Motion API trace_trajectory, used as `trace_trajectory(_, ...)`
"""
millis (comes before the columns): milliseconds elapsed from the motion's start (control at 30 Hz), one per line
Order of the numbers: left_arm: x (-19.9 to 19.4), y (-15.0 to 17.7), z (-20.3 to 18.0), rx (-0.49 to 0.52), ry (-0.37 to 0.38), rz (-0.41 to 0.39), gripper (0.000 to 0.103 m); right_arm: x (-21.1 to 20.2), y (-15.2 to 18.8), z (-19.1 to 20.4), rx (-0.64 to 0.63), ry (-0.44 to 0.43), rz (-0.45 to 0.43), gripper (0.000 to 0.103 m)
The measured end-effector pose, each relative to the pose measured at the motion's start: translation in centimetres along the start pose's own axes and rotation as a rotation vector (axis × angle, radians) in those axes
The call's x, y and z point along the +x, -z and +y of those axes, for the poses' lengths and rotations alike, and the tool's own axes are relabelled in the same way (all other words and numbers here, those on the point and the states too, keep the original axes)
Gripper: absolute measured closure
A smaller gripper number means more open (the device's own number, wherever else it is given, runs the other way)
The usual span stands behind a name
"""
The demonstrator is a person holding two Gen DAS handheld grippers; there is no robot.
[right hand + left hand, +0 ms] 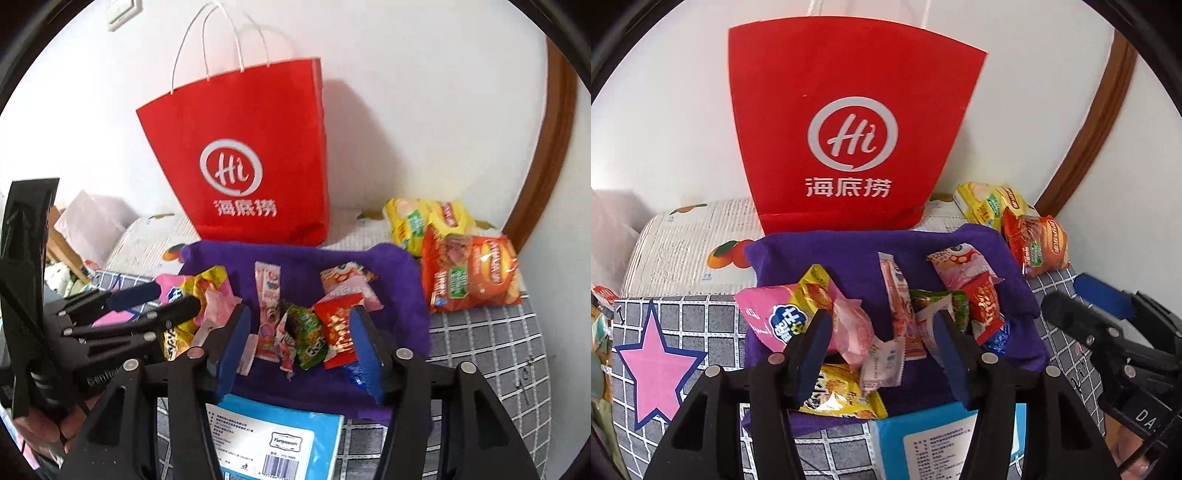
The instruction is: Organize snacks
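Snacks (pixel 905 314) lie scattered on the purple towel (pixel 1008 258), in front of the red paper bag (pixel 849 122). Left hand-held gripper (pixel 882 347) and right hand-held gripper (pixel 299 343) hover over the pile, jaws apart, pads pressing on nothing. Step, as I judge it: between picks. Next move calls for singling one wrapper out of the overlap. Chip packets (pixel 469 269) sit right of the towel. Blue box (pixel 280 443) at its near edge crowds the approach; each gripper may foul the other.
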State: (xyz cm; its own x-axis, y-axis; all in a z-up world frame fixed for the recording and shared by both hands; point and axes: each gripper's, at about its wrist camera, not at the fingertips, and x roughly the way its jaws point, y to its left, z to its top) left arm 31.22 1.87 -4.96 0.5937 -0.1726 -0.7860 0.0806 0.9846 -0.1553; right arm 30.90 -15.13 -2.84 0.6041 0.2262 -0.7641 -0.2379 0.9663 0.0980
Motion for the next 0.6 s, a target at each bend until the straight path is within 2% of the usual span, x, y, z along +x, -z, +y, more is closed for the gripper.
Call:
trace_trajectory(167,-1.6,0.3,-0.5,0.003,-0.020,-0.025,0.047,-1.9,0.1,0.2,-0.006,0.011,-0.023,0.045)
trace_trajectory(233,-2.6,0.8,-0.6,-0.005,-0.020,-0.042,0.044,-2.8,0.5,0.0,0.011,0.014,-0.032,0.031)
trace_trajectory(300,-3.5,1.9,-0.8,0.003,-0.026,-0.047,0.043,-3.7,1.5,-0.3,0.033,-0.007,-0.064,0.026)
trace_trajectory(433,-5.1,4.2,-1.4,0.033,-0.044,-0.064,0.041,-4.2,3.9,-1.0,0.088,-0.047,-0.037,0.025)
trace_trajectory(600,-7.9,7.2,-2.2,0.050,-0.046,-0.113,0.036,-5.9,7.2,-0.9,0.122,-0.017,-0.037,0.025)
